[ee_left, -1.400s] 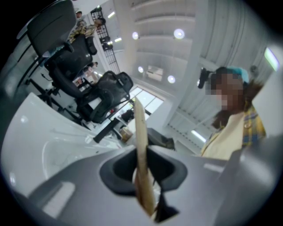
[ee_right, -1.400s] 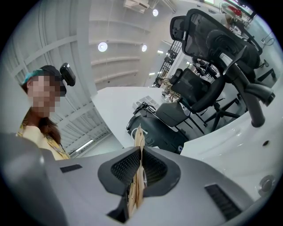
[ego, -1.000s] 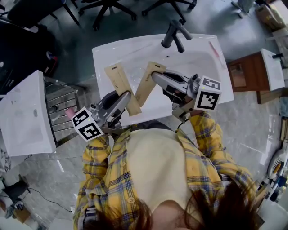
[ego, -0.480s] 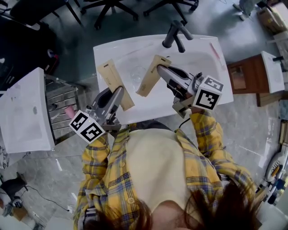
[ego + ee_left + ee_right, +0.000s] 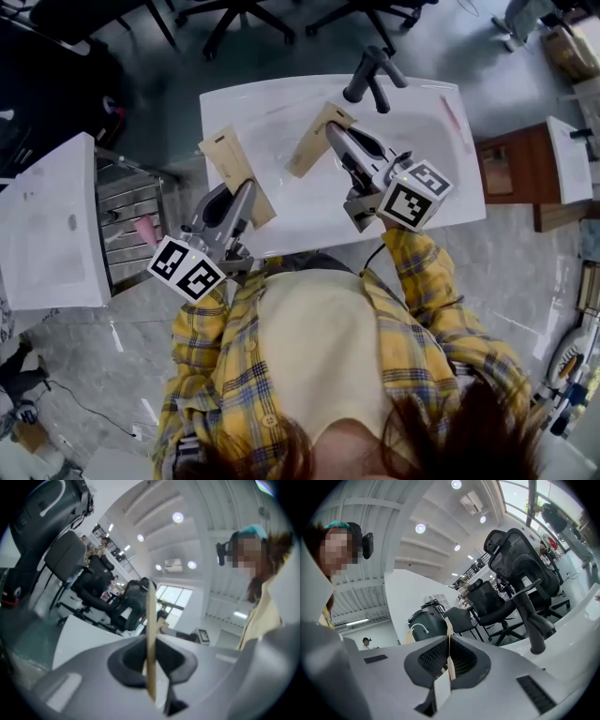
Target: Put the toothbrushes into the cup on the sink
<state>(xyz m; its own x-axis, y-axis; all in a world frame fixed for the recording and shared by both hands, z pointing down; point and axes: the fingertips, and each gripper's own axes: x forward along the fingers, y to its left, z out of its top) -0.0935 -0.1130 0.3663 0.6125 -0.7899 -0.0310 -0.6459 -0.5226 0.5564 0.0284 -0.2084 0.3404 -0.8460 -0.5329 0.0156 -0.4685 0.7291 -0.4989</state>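
Observation:
Two flat tan cardboard toothbrush boxes are held over the white sink (image 5: 427, 199). My left gripper (image 5: 246, 193) is shut on the near end of the left box (image 5: 228, 164), which lies over the sink's left rim. In the left gripper view that box (image 5: 151, 634) stands edge-on between the closed jaws (image 5: 151, 667). My right gripper (image 5: 334, 133) is shut on the right box (image 5: 312, 141), which points up-left over the basin. The right gripper view shows this box (image 5: 449, 641) as a thin strip clamped at the gripper (image 5: 449, 660). No cup is clearly visible.
A dark faucet (image 5: 368, 73) rises at the sink's far edge, also in the right gripper view (image 5: 534, 620). A thin pink item (image 5: 453, 122) lies on the right rim. A metal rack (image 5: 127, 208) and white slab (image 5: 47, 234) stand left, a wooden cabinet (image 5: 506, 178) right.
The two boxes, near each other a second ago, have drawn apart. The left gripper carried its box left; the right gripper moved its box farther toward the faucet.

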